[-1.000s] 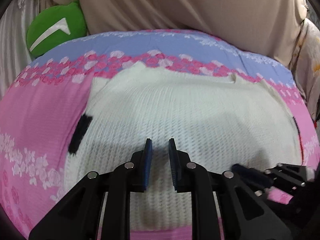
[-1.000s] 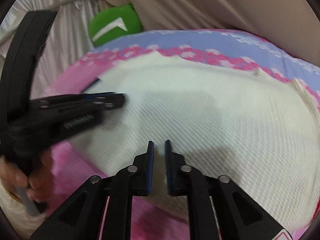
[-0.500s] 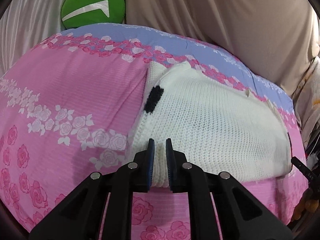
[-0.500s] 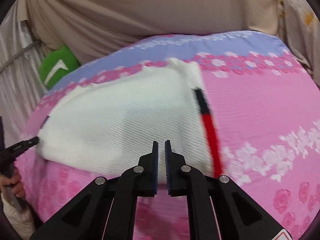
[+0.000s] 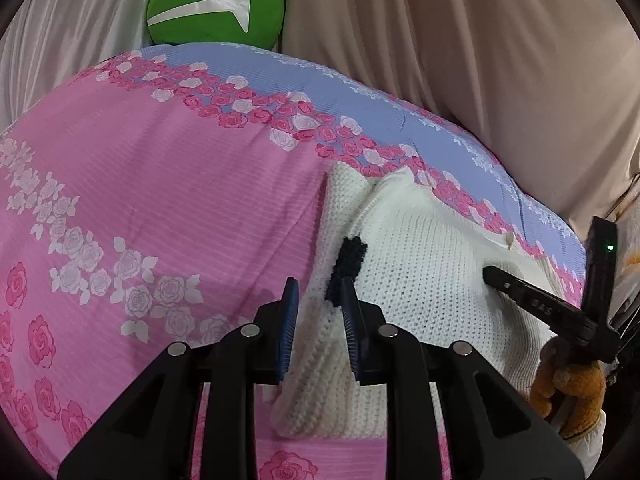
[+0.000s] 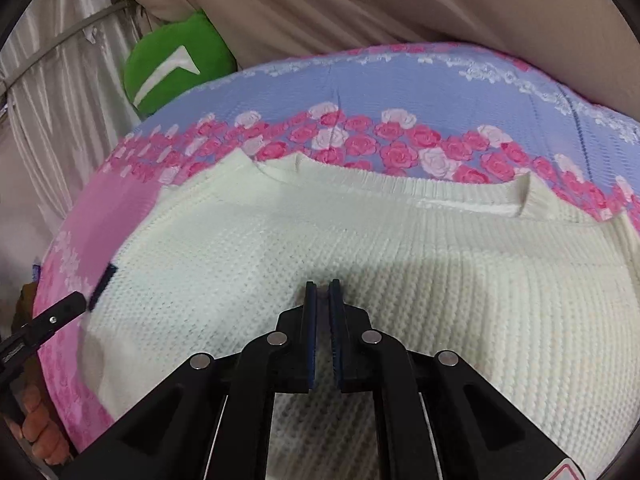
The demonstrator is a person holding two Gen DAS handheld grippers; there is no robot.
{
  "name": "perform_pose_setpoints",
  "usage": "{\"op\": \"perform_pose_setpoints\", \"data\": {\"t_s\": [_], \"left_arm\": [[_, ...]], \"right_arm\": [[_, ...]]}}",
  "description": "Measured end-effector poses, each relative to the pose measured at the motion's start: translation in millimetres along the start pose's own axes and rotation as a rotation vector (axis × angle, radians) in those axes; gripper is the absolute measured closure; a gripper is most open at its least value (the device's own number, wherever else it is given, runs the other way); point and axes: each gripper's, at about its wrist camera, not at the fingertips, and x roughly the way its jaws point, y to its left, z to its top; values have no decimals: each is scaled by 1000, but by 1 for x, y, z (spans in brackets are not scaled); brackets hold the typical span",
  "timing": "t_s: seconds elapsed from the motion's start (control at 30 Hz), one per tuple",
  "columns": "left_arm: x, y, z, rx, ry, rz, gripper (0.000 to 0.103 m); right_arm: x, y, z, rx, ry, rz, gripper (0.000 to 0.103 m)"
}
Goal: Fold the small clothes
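A white knitted sweater lies flat on the bed, its neckline towards the far side. A black patch marks its left edge. My left gripper hangs over that edge with its jaws opening. The sweater's edge runs between the blue pads, which stand apart from it. My right gripper is shut, tips down on the middle of the sweater, with no fabric seen between them. Each wrist view also shows the other gripper: the right gripper and the left gripper.
The bed wears a pink sheet with roses and a blue band at the far side. A green cushion leans against beige curtains behind it. A person's hands hold the grippers at the near edge.
The left gripper slid left from the sweater's middle to its left edge and its jaws widened. The right gripper swung out to the striped right edge, then back over the middle, still shut.
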Motion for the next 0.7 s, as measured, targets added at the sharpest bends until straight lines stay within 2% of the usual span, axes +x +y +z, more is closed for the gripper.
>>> {"op": "perform_pose_setpoints", "data": {"t_s": [0.03,0.2,0.23,0.3,0.37,0.47,0.63,0.67,0.7], "left_arm": [[4,1,0,-1,6,-1,82],[18,7,3,-35,37,-57,79],[18,7,3,-41,41,-72,76],[18,10,1,-60,53,-97,58],[20,14,-4,-94,71,-135,55],[31,18,-8,-140,96,-158,43],[51,1,-1,-115,95,-137,43],[53,-4,1,-114,100,-140,53],[53,-8,3,-107,104,-149,75]], "right_arm": [[3,-1,2,-2,-26,2,102],[-3,-2,6,28,-24,27,102],[-12,-3,3,37,-36,39,101],[-31,-5,-6,45,-66,52,100],[-42,-8,-16,57,-67,72,99],[-32,-13,-29,55,-18,59,99],[-24,-20,-35,86,-29,103,100],[-24,-20,-35,89,-31,107,100],[-25,-21,-36,90,-33,111,100]]}}
